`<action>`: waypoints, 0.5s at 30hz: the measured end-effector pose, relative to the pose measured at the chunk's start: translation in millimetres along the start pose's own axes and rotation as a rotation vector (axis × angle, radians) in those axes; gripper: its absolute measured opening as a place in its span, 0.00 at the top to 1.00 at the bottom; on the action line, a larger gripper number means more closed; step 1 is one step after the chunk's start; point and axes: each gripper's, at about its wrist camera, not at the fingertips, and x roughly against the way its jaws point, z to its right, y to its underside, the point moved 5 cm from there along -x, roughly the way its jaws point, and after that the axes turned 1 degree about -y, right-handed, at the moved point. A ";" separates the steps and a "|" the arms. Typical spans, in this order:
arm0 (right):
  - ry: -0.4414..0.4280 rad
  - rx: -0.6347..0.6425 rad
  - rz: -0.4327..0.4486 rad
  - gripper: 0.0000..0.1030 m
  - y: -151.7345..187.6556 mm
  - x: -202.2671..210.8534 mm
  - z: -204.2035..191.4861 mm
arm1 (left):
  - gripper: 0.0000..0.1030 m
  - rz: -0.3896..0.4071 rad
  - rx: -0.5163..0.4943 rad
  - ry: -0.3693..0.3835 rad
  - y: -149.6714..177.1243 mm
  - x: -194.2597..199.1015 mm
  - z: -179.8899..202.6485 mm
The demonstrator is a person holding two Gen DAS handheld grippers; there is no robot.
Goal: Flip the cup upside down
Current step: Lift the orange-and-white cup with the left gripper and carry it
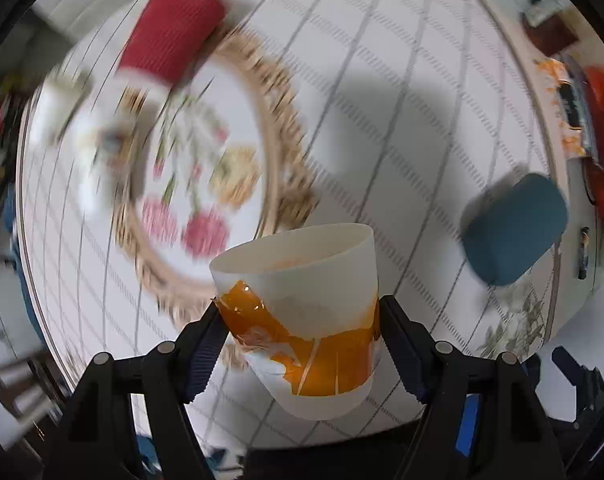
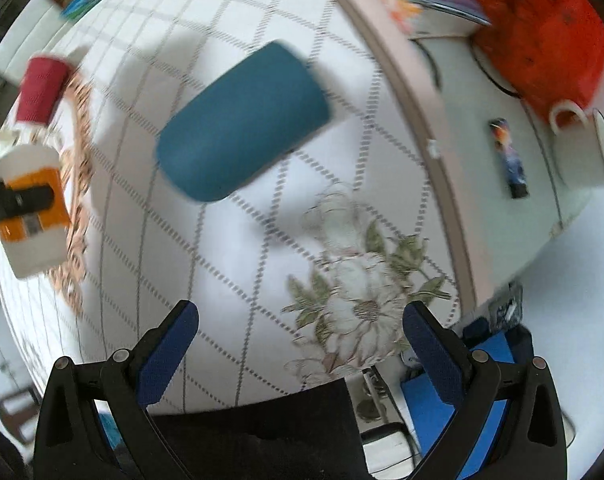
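My left gripper (image 1: 300, 312) is shut on a white cup with an orange band (image 1: 302, 316), held above the table with its open mouth pointing away and up. The same cup shows at the far left of the right wrist view (image 2: 32, 208), clamped by the left gripper's black finger. My right gripper (image 2: 300, 316) is open and empty above the tablecloth. A teal cup (image 2: 242, 122) stands mouth down ahead of it; it also shows in the left wrist view (image 1: 515, 228).
A red ribbed cup (image 1: 172, 26) stands by a floral plate with a gold rim (image 1: 286, 128) on the white checked tablecloth (image 1: 401, 60). To the right lie an orange-red cloth (image 2: 541, 28), a white mug (image 2: 581, 148) and a small dark object (image 2: 511, 160).
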 end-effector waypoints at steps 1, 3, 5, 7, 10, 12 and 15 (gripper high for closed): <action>-0.004 0.028 -0.001 0.00 2.6 -0.7 -5.7 | 0.30 -0.008 0.030 0.000 10.4 -3.9 -7.4; -0.008 0.079 -0.003 0.00 6.9 -3.4 -14.2 | 0.30 -0.019 0.087 0.003 27.2 -11.5 -20.2; -0.017 0.126 -0.007 0.00 10.8 -6.2 -25.4 | 0.30 -0.031 0.131 0.010 40.1 -17.6 -29.9; -0.022 0.171 -0.016 0.00 14.4 -9.7 -34.6 | 0.30 -0.047 0.193 0.029 56.3 -25.2 -41.2; -0.022 0.236 -0.029 0.00 21.2 -16.7 -48.6 | 0.30 -0.061 0.256 0.052 72.2 -35.8 -51.5; -0.016 0.268 -0.042 0.00 21.6 -22.6 -50.5 | 0.29 -0.073 0.288 0.070 82.9 -43.6 -52.9; -0.013 0.299 -0.055 0.00 28.8 -27.3 -53.3 | 0.29 -0.085 0.305 0.094 92.6 -54.5 -49.2</action>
